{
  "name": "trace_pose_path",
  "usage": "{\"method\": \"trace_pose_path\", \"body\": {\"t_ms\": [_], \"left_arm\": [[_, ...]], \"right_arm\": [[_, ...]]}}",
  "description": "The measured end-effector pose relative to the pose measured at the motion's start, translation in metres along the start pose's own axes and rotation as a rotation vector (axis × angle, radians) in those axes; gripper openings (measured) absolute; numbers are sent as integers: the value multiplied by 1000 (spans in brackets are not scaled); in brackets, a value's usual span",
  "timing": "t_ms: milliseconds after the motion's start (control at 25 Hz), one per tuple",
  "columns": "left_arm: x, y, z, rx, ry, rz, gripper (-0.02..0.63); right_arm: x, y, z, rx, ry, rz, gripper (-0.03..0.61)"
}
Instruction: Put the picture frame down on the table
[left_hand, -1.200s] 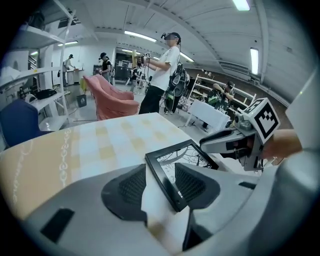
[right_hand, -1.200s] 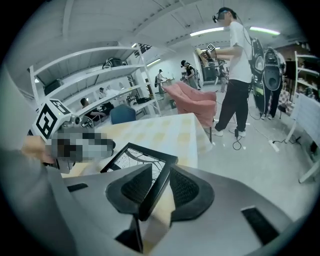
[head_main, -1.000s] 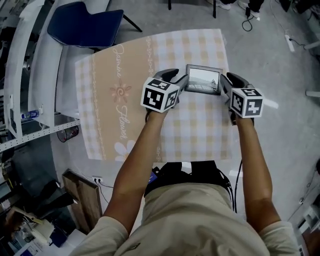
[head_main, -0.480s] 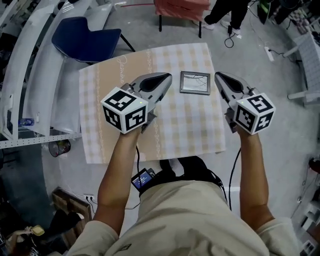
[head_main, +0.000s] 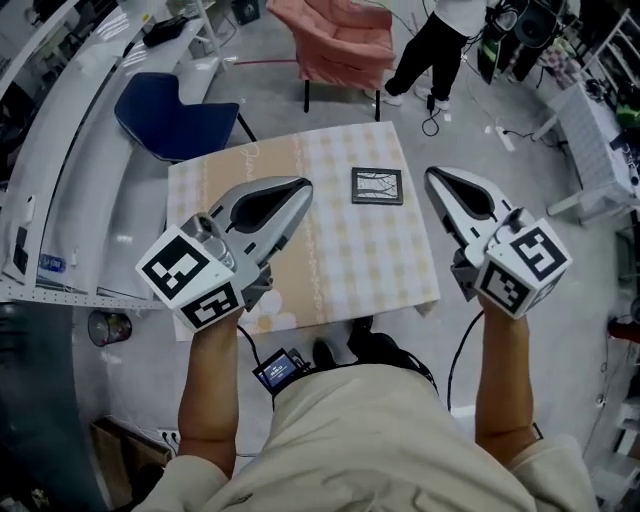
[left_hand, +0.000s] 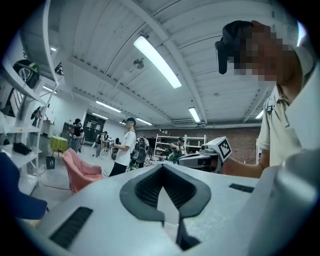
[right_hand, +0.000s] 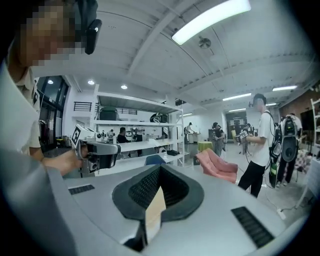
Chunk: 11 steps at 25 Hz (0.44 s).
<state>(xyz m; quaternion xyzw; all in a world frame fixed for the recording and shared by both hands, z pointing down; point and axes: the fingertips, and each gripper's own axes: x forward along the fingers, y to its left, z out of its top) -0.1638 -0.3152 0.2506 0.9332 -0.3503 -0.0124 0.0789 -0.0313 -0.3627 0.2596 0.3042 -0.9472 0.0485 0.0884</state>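
Observation:
The picture frame (head_main: 377, 187) lies flat on the far part of the table (head_main: 370, 265), which wears a beige checked cloth. Nothing touches it. My left gripper (head_main: 298, 186) is raised well above the table's left side, jaws shut and empty. My right gripper (head_main: 432, 177) is raised to the right of the frame, also shut and empty. In the left gripper view the left gripper (left_hand: 163, 171) points level into the room, with the right gripper (left_hand: 207, 157) seen beyond it. In the right gripper view the right gripper (right_hand: 159, 171) does likewise, with the left gripper (right_hand: 97, 150) in sight.
A blue chair (head_main: 175, 115) stands at the table's far left corner and a pink armchair (head_main: 340, 40) behind it. A person (head_main: 440, 40) stands near the armchair. Shelving runs along the left (head_main: 50, 200). A small screen device (head_main: 280, 370) hangs at my waist.
Both grippers let go of the frame and rose up and apart, toward the head camera. The frame, held tilted a second ago, now lies flat on the table.

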Motion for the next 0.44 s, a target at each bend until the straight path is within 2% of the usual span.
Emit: {"method": "trace_pose_path", "body": {"t_ms": [200,440], "left_arm": [[-30,-40,26,58,-46,-19,5],[-54,-76,36,62,-75,-31,6]], "right_arm": [[-34,37,25,-49,-35,-6,3],[-69,61,34,-65,-39,-25,3]]}}
